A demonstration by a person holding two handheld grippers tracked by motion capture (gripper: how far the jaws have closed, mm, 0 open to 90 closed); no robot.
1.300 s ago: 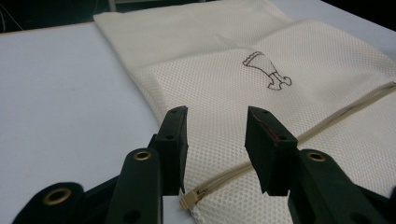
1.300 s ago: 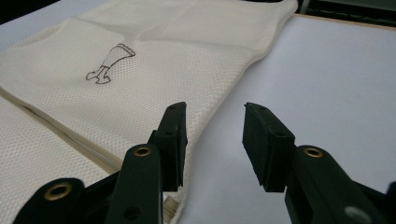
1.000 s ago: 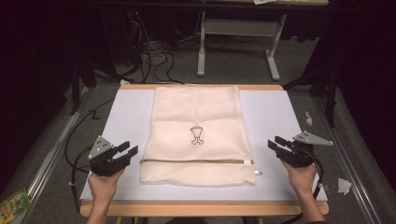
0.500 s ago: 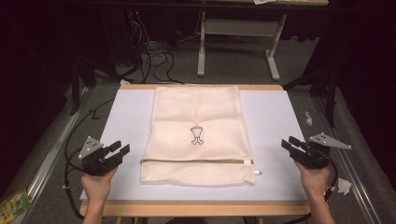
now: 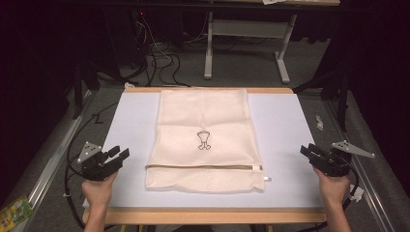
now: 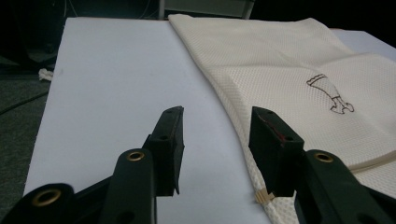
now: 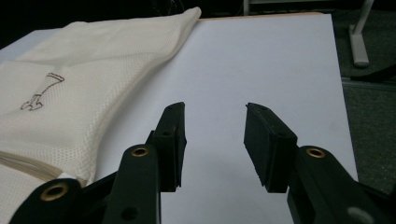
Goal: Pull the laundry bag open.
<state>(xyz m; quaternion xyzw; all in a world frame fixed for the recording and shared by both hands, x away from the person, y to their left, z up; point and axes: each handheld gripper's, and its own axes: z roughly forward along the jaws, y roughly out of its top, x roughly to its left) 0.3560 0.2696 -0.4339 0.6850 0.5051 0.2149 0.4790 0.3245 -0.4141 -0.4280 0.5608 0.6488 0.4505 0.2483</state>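
While the left gripper (image 5: 117, 155) hovers over the table's left edge, jaws apart with nothing between them, a cream mesh bag (image 5: 204, 137) lies flat in the middle of the white table (image 5: 283, 130), a small drawing (image 5: 203, 140) on it and its zip near the front. The right gripper (image 5: 309, 151) hangs at the right edge, likewise apart and empty.

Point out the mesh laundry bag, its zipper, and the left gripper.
mesh laundry bag (image 5: 203, 116), high view, upper middle of the cloth
zipper (image 5: 203, 167), high view, middle of the strip
left gripper (image 5: 122, 155), high view, between its open jaws
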